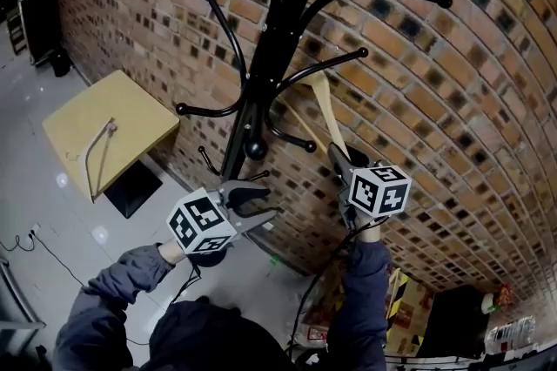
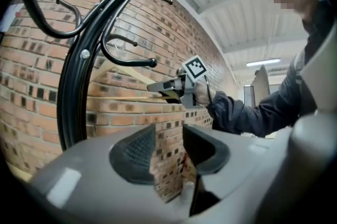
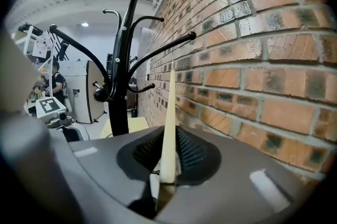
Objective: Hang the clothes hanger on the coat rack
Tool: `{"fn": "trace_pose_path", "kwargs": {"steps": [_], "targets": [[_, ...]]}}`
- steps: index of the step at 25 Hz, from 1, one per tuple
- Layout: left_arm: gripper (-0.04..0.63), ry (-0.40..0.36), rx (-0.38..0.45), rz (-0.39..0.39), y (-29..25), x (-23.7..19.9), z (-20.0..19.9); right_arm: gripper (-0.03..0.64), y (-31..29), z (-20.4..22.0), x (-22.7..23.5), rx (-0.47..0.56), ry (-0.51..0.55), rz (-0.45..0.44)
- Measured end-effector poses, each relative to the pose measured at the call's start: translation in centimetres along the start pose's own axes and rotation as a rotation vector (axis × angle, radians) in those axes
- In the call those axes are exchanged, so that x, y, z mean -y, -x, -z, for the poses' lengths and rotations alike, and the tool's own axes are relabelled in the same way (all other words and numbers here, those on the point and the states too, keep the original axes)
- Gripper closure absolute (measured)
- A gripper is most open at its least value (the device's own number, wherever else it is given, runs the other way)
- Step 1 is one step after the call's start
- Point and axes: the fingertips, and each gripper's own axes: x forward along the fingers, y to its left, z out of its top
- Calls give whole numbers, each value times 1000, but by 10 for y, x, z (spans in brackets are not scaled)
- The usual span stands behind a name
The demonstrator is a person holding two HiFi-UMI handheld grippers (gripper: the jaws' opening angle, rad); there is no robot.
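Observation:
A black coat rack [image 1: 261, 73] with curved arms stands against the brick wall. A pale wooden hanger [image 1: 327, 110] slants up beside the pole to just under one arm [image 1: 326, 64]; I cannot tell whether its hook rests on that arm. My right gripper [image 1: 339, 156] is shut on the hanger's lower end. In the right gripper view the wooden bar [image 3: 169, 123] is clamped between the pads of the right gripper [image 3: 168, 160]. My left gripper [image 1: 257, 205] hovers by the pole's lower part, jaws partly apart and empty; in its own view the left gripper [image 2: 168, 139] frames only brick.
A yellow table [image 1: 130, 112] stands left of the rack, with a second hanger [image 1: 98, 158] lying on it. The brick wall [image 1: 435, 99] runs close behind the rack. A person [image 3: 54, 81] stands far off in the room.

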Motion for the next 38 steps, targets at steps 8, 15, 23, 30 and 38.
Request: {"fn": "trace_pose_path", "kwargs": {"steps": [8, 15, 23, 30, 38], "targets": [[451, 22, 5, -20, 8, -6, 5, 560, 14, -12, -21, 66, 50, 29], [451, 50, 7, -26, 13, -8, 16, 560, 32, 37, -43, 45, 105, 68], [453, 124, 6, -33, 18, -5, 37, 560, -17, 85, -95, -22, 183, -14], [453, 157, -9, -71, 37, -9, 53, 558, -26, 113, -117, 18, 73, -51], [454, 183, -28, -71, 42, -5, 66, 551, -22, 113, -120, 65, 124, 21]]}}
